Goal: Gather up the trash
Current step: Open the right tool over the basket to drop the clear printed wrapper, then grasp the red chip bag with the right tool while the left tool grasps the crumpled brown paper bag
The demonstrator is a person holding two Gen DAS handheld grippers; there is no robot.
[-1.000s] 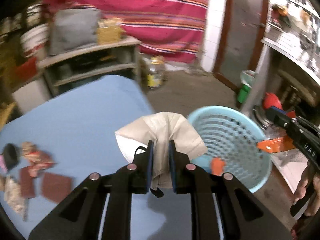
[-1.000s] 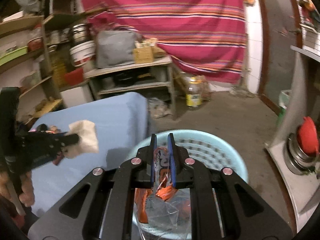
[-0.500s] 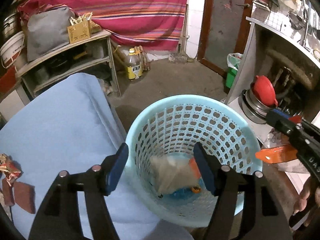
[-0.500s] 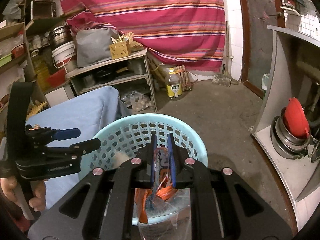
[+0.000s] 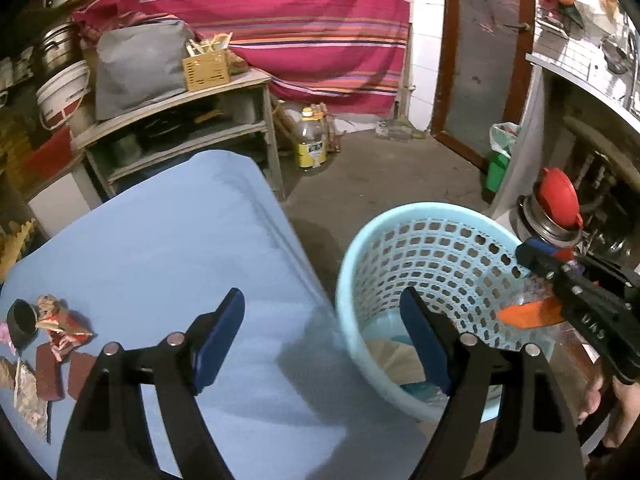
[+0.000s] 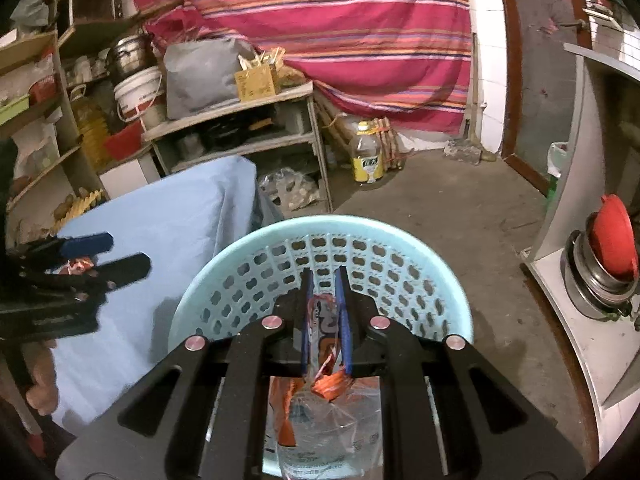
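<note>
A light blue perforated basket [image 5: 424, 248] stands on the floor beside the blue-covered table [image 5: 160, 248]; it also shows in the right wrist view [image 6: 320, 240]. A beige paper napkin [image 5: 394, 354] lies in its bottom. My left gripper [image 5: 322, 320] is open and empty, over the table edge next to the basket. My right gripper [image 6: 325, 292] is shut on an orange and clear plastic wrapper [image 6: 326, 384] and holds it over the basket; it also shows in the left wrist view [image 5: 532, 312]. More trash [image 5: 52, 344] lies at the table's left end.
A wooden shelf unit [image 5: 180, 120] with a grey bag and a yellow box stands behind the table. A yellow-labelled bottle [image 5: 310, 144] stands on the floor. A counter with a red-lidded metal pot [image 5: 556, 208] is at the right. A striped curtain hangs behind.
My left gripper opened and dropped the napkin into the basket, then drew back left over the table edge. My right gripper stays shut on the wrapper over the basket.
</note>
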